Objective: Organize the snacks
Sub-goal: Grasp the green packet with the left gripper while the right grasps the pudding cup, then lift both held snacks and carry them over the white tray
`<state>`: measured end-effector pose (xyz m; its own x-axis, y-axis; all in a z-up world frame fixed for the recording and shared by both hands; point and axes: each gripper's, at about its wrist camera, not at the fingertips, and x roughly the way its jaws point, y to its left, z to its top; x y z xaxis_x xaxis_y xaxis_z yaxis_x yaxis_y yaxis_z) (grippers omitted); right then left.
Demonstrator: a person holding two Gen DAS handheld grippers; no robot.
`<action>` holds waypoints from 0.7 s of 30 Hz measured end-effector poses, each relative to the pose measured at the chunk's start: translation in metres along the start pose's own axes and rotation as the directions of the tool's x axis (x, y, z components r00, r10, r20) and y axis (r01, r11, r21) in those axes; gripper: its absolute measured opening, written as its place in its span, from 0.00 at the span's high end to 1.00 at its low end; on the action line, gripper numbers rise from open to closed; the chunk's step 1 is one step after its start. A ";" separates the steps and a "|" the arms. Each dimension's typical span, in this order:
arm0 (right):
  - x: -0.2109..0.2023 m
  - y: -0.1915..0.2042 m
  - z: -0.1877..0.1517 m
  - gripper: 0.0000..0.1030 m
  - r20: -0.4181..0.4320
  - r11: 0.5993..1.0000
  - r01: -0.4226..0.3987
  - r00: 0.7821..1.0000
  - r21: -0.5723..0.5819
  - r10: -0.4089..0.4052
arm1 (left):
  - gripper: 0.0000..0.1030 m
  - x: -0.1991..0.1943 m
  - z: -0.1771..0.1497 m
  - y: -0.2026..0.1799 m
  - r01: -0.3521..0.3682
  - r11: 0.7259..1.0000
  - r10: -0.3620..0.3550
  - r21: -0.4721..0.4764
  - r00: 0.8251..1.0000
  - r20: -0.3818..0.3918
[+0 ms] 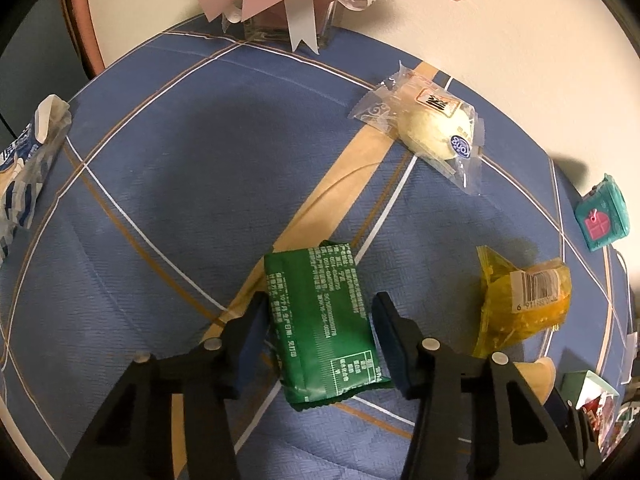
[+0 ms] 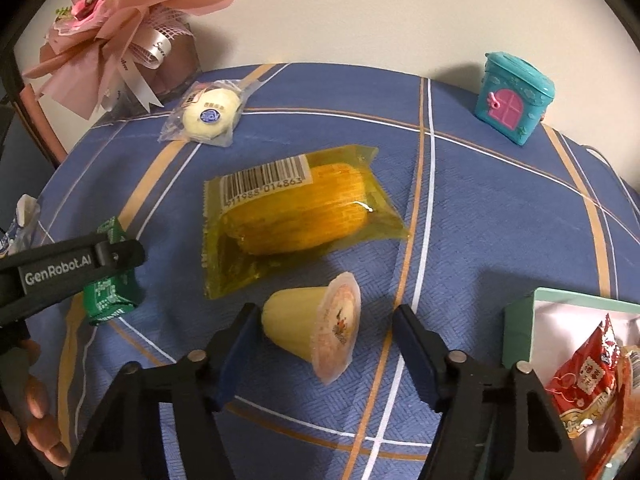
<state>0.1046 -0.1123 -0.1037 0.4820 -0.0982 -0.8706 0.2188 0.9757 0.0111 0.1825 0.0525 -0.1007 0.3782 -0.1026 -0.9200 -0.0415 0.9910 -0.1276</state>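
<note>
A green snack packet (image 1: 326,326) lies on the blue tablecloth between the fingers of my open left gripper (image 1: 320,320); the pads stand beside it with small gaps. It also shows in the right wrist view (image 2: 110,280), under the left gripper's finger. My right gripper (image 2: 322,330) is open around a yellow jelly cup (image 2: 316,330) lying on its side, not touching it. A yellow corn packet (image 2: 296,216) lies just beyond. A white bun in clear wrap (image 1: 430,128) lies farther back.
A green-rimmed box (image 2: 520,320) with red snack packets (image 2: 586,376) stands at the right. A teal toy house (image 2: 514,98) and a pink bouquet (image 2: 116,36) stand at the back. A blue-white packet (image 1: 24,176) lies at the left edge.
</note>
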 end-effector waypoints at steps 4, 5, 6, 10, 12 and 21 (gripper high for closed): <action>0.000 -0.001 0.000 0.36 0.000 1.000 -0.006 1.000 -0.008 0.006 | 0.49 0.002 0.001 -0.002 -0.006 1.000 0.006 0.010 1.000 -0.002; 0.001 -0.001 0.000 0.37 -0.001 1.000 -0.006 1.000 -0.015 0.006 | 0.51 0.002 0.000 -0.003 -0.011 1.000 0.011 0.015 1.000 -0.002; 0.001 -0.001 0.000 0.37 -0.001 1.000 -0.005 1.000 -0.020 0.005 | 0.51 0.002 0.000 -0.003 -0.015 1.000 0.015 0.017 1.000 -0.002; 0.002 0.000 0.000 0.37 0.001 1.000 -0.003 1.000 -0.021 0.003 | 0.58 0.001 -0.001 -0.003 -0.030 0.999 0.030 0.022 1.000 0.002; 0.002 0.001 0.000 0.37 0.008 0.999 -0.003 1.000 -0.034 0.003 | 0.59 0.002 -0.001 -0.004 -0.038 0.999 0.038 0.028 0.999 0.005; -0.001 -0.011 0.002 0.52 0.030 0.999 -0.035 0.999 0.022 0.034 | 0.60 0.002 0.000 -0.004 -0.029 0.999 0.029 0.018 1.000 0.009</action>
<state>0.1038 -0.1234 -0.1017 0.5143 -0.0705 -0.8547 0.2204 0.9740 0.0523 0.1830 0.0483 -0.1022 0.3848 -0.0730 -0.9201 -0.0361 0.9949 -0.0941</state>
